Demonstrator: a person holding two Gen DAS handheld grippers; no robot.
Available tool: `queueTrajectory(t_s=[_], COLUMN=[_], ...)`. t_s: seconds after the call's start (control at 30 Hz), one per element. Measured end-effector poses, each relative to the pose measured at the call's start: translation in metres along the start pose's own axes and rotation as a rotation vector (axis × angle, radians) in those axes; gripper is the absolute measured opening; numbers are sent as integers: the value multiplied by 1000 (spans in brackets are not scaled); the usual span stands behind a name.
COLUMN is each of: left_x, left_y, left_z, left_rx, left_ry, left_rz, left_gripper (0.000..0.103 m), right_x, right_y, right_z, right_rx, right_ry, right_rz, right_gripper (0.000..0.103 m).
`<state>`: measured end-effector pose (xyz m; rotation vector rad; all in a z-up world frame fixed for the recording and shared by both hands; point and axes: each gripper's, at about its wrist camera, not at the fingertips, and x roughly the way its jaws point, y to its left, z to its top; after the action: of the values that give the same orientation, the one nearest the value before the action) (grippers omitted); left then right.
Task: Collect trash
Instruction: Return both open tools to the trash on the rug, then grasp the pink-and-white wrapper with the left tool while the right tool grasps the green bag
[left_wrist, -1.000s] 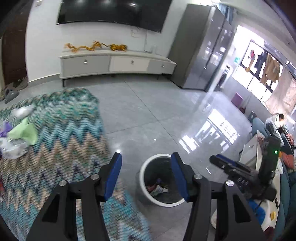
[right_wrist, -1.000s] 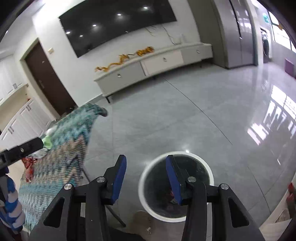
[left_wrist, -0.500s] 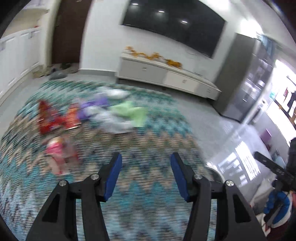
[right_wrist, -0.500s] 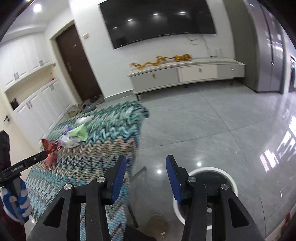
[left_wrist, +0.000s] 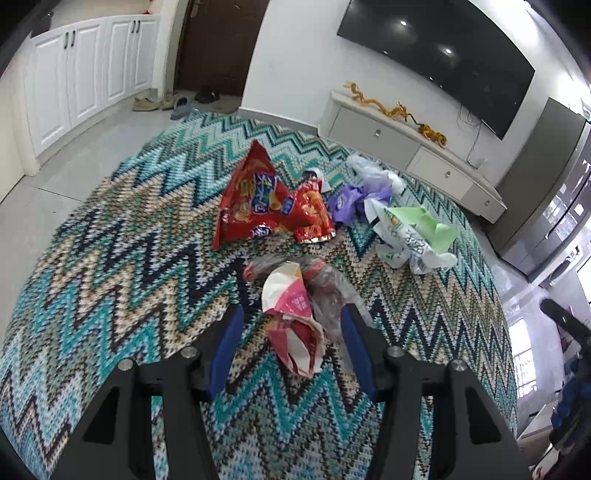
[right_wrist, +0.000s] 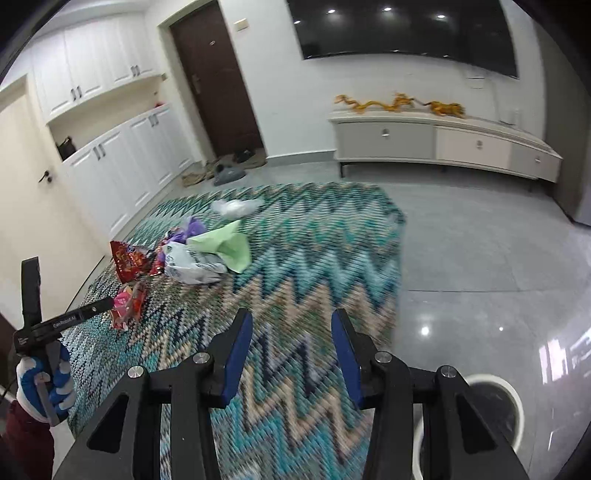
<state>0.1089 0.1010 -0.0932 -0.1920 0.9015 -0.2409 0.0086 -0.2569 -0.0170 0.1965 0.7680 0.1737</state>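
My left gripper (left_wrist: 291, 343) is open, its jaws on either side of a crumpled pink-and-white wrapper (left_wrist: 291, 314) lying with clear plastic on the zigzag cloth (left_wrist: 122, 254). Beyond it lie a red snack bag (left_wrist: 255, 199), a smaller red packet (left_wrist: 314, 210), a purple wrapper (left_wrist: 343, 201) and a white-and-green plastic bag (left_wrist: 413, 236). My right gripper (right_wrist: 291, 354) is open and empty above the cloth's near edge. The white-rimmed trash bin (right_wrist: 491, 410) stands on the floor at lower right in the right wrist view. The left gripper (right_wrist: 74, 317) also shows there, by the pink wrapper (right_wrist: 127, 302).
A low TV cabinet (right_wrist: 443, 142) stands along the far wall under a wall TV. White cupboards (right_wrist: 122, 166) and a dark door (right_wrist: 218, 85) are at the left, with shoes on the floor. Glossy grey floor (right_wrist: 480, 258) lies to the right of the cloth.
My left gripper swung from over the bin to the cloth and now straddles the pink wrapper. My right gripper turned left from the bin toward the cloth. Both stayed open.
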Motion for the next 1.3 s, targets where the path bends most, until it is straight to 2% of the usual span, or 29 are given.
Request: queueTrajectory(t_s=[0.23, 0.4, 0.63, 0.7, 0.97, 1.3], left_x=[25, 29, 33, 33, 32, 34], left_y=[8, 8, 19, 24, 23, 29], left_z=[2, 1, 8, 9, 8, 7], left_rx=[7, 36, -6, -27, -23, -37], left_ry=[39, 14, -16, -24, -28, -29], left_rz=[13, 6, -19, -30, -52, -71], left_gripper=[52, 51, 38, 36, 34, 34], right_x=[52, 82, 129, 139, 173, 198], right_y=[23, 49, 60, 60, 54, 60], right_z=[25, 35, 53, 58, 77, 87], right_rx=[-38, -106, -115, -109, 13, 25], right_ry=[44, 72, 97, 100, 90, 103], right_rz=[70, 101, 104, 109, 182, 154], right_gripper=[42, 43, 52, 52, 64, 65])
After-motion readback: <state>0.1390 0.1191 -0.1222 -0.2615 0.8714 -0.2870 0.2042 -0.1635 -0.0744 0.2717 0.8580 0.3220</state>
